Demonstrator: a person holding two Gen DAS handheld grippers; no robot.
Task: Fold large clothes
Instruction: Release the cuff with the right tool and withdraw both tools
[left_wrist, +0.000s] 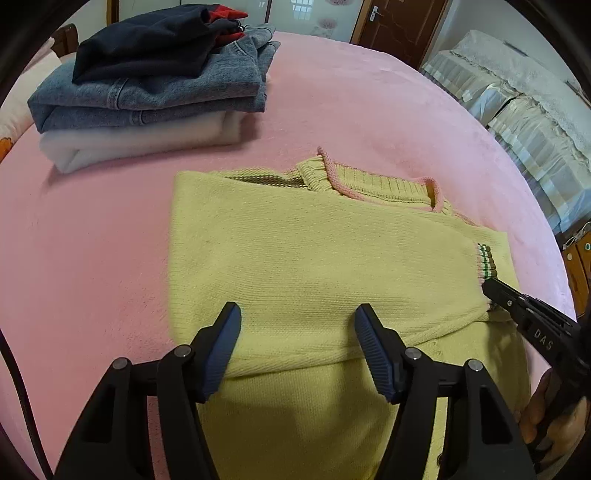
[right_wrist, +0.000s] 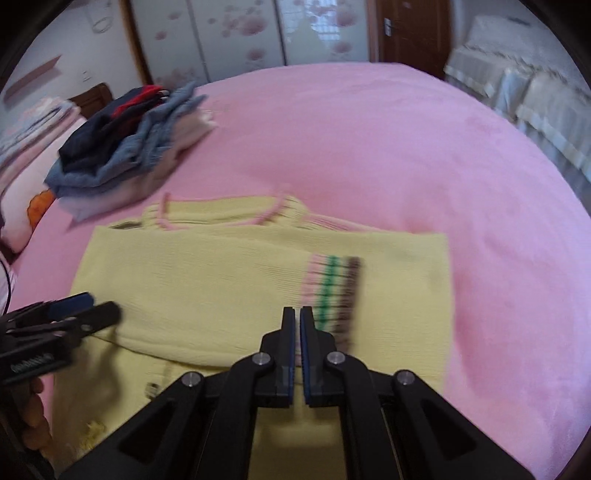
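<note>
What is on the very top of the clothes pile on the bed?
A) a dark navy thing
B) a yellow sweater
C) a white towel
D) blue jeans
A: the pile on the bed has a dark navy garment on top, denim under it and a white piece at the bottom; the yellow sweater lies apart.

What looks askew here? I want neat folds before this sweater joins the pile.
Mostly tidy. On the yellow sweater, the pink-trimmed collar sits bunched and curled rather than flat. The striped cuff lies across the body near its right edge. The folded stack looks slightly uneven.
</note>
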